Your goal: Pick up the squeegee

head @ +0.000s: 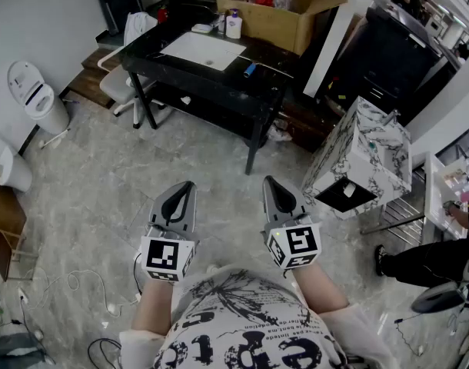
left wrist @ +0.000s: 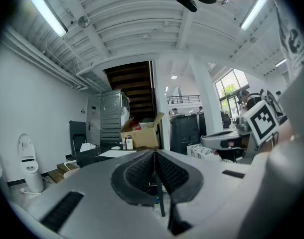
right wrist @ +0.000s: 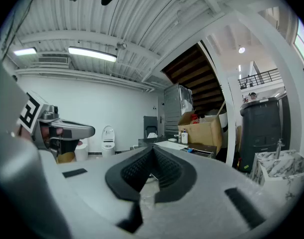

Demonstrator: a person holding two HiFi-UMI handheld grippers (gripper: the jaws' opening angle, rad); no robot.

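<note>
Blue object (head: 250,71) on black table (head: 219,77) looks indistinct.

Cardboard box (head: 284,10) on the table (head: 219,81) (bottle (head: 234,26) just left of it), toilet (head: 36,97) well off left

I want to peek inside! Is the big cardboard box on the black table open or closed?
Open. The cardboard box has its flaps standing up, and red stuff shows inside.
</note>
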